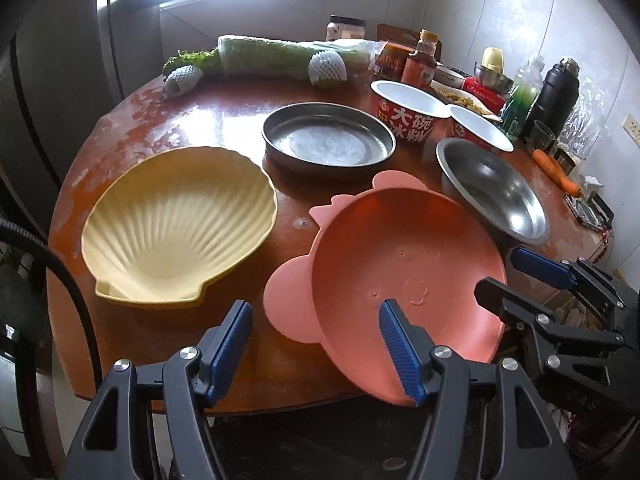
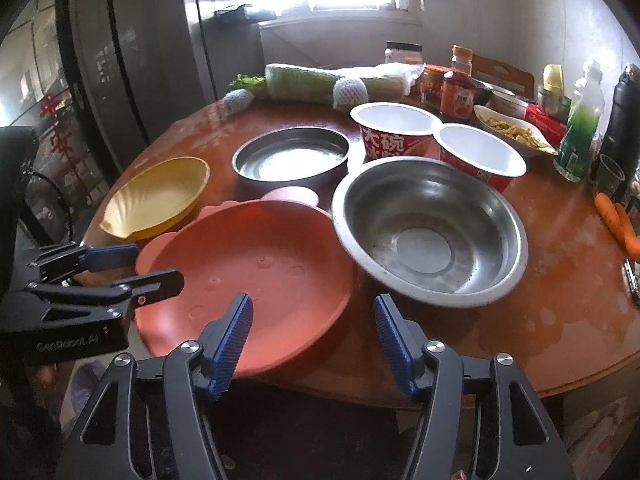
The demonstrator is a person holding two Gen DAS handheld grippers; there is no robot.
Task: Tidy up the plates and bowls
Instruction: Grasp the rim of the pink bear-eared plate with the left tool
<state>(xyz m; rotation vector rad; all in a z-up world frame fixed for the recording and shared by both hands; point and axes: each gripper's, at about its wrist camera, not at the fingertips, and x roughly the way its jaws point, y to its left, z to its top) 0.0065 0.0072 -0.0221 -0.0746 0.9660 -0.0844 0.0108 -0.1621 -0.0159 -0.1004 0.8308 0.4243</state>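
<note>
A pink animal-shaped bowl (image 1: 400, 272) sits at the table's near edge, overhanging it; it also shows in the right wrist view (image 2: 256, 272). A yellow shell-shaped dish (image 1: 176, 228) lies to its left (image 2: 160, 196). A flat steel pan (image 1: 328, 140) stands behind (image 2: 292, 156), and a steel bowl (image 1: 492, 188) sits to the right (image 2: 428, 232). Two red paper bowls (image 1: 408, 108) stand further back. My left gripper (image 1: 316, 344) is open, its jaws astride the pink bowl's left rim. My right gripper (image 2: 312, 340) is open at the pink bowl's right edge.
The round wooden table (image 1: 224, 108) carries a wrapped cabbage (image 1: 280, 56), sauce bottles (image 1: 420, 60), a green bottle (image 2: 580, 128), a black flask (image 1: 556, 92), carrots (image 2: 620, 224) and a glass (image 2: 608, 176) at the back and right. A dark fridge (image 2: 120, 60) stands left.
</note>
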